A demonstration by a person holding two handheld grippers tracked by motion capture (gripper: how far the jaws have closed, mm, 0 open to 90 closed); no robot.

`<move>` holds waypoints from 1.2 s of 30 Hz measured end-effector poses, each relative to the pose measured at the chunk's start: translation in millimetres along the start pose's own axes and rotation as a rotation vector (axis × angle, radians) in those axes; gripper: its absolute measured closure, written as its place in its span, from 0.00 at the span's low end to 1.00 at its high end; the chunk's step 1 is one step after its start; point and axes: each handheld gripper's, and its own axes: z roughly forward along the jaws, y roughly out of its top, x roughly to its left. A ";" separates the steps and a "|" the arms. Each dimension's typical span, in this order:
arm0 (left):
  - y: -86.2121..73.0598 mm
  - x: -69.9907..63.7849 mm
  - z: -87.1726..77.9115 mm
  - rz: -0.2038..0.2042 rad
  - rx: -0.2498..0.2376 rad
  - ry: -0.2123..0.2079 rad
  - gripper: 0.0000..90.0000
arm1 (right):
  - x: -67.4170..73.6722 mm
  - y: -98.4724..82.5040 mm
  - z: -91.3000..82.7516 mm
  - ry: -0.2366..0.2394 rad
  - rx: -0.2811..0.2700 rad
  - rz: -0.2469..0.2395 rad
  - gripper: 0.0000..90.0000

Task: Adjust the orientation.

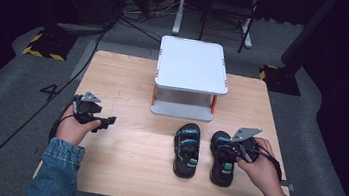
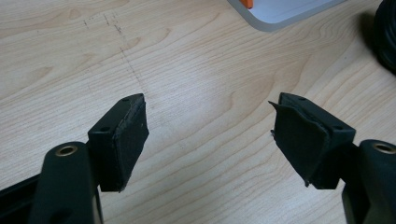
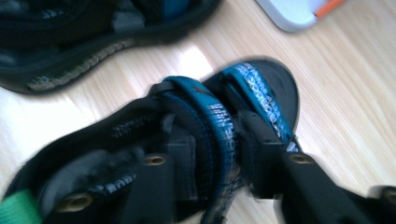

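Note:
Two black sandals with blue straps lie side by side on the wooden table [image 1: 124, 162], near its front right. My right gripper [image 1: 233, 146] sits on top of the right sandal [image 1: 222, 167]. In the right gripper view its jaws stand either side of a blue strap of that sandal [image 3: 261, 88], and the right gripper [image 3: 223, 154] is shut on the strap. The left sandal [image 1: 186, 150] lies free beside it and appears again as the other sandal [image 3: 70, 42]. My left gripper [image 1: 109, 120] hovers over bare wood at the table's left, and this left gripper [image 2: 210, 126] is open with nothing between its pads.
A white two-tier stand [image 1: 192, 65] with orange posts occupies the back middle of the table; its base corner [image 2: 280, 11] shows ahead of the left gripper. Bare wood lies between my two hands. The floor around is dark carpet with cables.

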 end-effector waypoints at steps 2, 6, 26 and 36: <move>0.0 0.2 -0.6 0.002 -0.001 0.001 0.30 | 2.6 4.5 1.6 -0.010 -0.010 -0.024 0.79; -0.2 -0.1 -0.4 0.001 0.001 0.003 0.30 | 7.9 14.7 5.2 -0.022 -0.048 -0.069 0.79; 1.1 0.5 2.2 -0.002 0.000 -0.006 0.30 | 16.4 13.1 3.1 0.045 -0.148 0.057 0.54; 5.3 -4.4 5.6 0.012 -0.001 -0.020 0.30 | 24.6 10.0 -21.2 0.048 -0.340 0.231 0.28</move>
